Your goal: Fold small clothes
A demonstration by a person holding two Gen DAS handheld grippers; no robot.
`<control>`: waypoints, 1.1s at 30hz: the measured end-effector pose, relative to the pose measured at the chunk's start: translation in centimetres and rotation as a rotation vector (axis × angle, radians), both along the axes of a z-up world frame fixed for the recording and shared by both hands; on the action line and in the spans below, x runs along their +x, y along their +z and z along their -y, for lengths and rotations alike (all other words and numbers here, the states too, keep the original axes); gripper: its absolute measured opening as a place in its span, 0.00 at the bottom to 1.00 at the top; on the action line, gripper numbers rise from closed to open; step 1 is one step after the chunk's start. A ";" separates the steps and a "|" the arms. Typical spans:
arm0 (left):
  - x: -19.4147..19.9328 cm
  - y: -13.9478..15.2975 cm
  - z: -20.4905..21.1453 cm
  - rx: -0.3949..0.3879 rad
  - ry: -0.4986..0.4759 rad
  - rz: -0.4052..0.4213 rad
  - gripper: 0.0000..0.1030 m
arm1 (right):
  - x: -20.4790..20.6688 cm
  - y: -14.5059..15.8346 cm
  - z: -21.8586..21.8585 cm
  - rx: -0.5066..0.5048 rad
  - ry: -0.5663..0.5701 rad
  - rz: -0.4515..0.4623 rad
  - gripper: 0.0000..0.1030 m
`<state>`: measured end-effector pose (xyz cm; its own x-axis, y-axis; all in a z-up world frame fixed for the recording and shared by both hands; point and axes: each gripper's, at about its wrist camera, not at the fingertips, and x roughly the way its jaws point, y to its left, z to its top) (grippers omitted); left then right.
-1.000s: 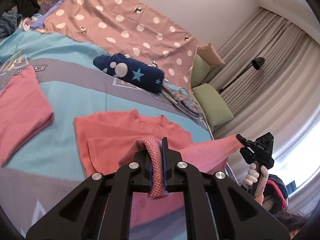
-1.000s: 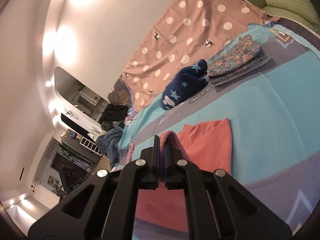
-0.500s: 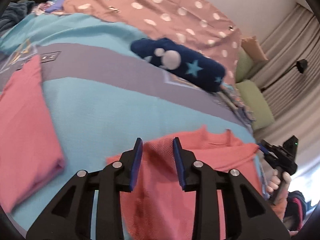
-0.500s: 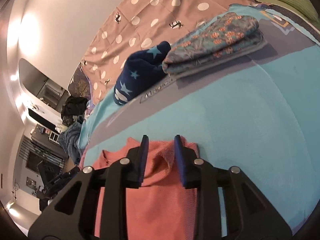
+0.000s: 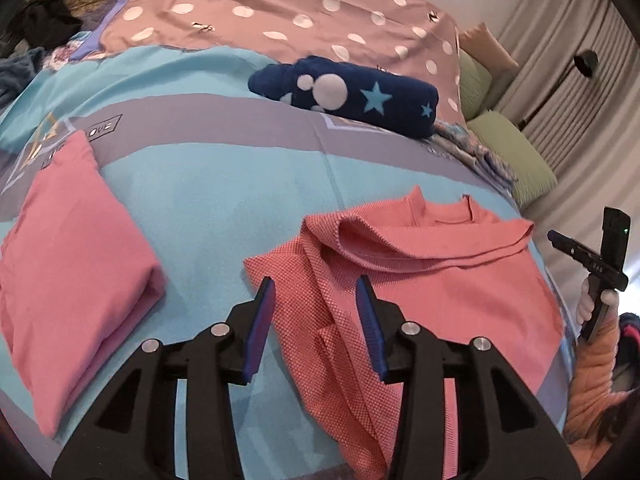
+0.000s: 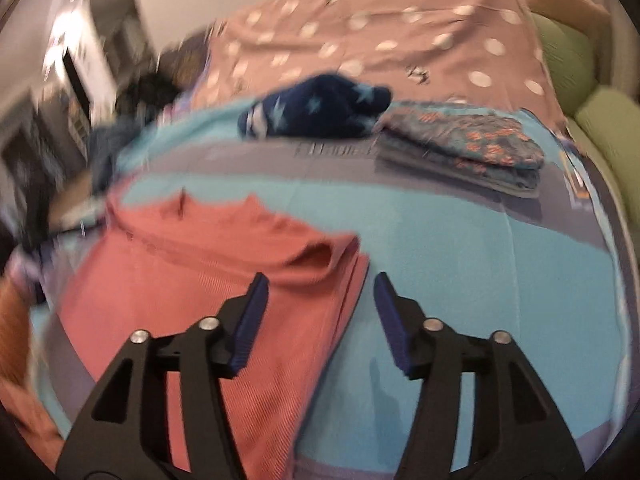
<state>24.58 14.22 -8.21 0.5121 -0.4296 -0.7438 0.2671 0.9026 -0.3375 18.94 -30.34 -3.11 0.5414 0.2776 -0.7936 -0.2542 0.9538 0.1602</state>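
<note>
A coral pink shirt (image 5: 420,276) lies on the blue and grey bedspread (image 5: 224,184), its bottom part folded up over the body toward the collar. My left gripper (image 5: 316,300) is open and empty, just above the shirt's folded left edge. My right gripper (image 6: 320,300) is open and empty, over the shirt's right edge (image 6: 224,272); that view is blurred. The right gripper also shows in the left wrist view (image 5: 592,256), at the far right.
A folded pink garment (image 5: 68,264) lies at the left. A rolled navy star blanket (image 5: 348,96) and a folded floral garment (image 6: 464,144) lie farther back. A dotted pink sheet (image 5: 288,12) covers the far side. Green pillows (image 5: 508,152) are at the right.
Both grippers carried the shirt's hem up toward the collar, laid it down, opened and let go. They have since drawn back a little, with jaws wider.
</note>
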 end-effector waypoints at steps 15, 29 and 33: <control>5.7 1.7 -1.1 -0.106 0.125 0.074 0.46 | 6.5 -3.7 3.5 0.238 -0.236 -0.020 0.55; 6.3 0.3 1.6 -0.228 0.000 0.057 0.03 | 7.6 -1.4 3.9 0.499 -0.139 0.034 0.05; 4.3 3.9 1.6 -0.170 -0.013 0.186 0.04 | 7.3 1.4 3.9 0.434 -0.157 0.122 0.05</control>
<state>28.84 12.65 -4.33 0.6268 -0.5477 -0.5542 0.3500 0.8334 -0.4278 26.26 -34.23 -1.75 0.6854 0.4768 -0.5504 -0.1542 0.8337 0.5303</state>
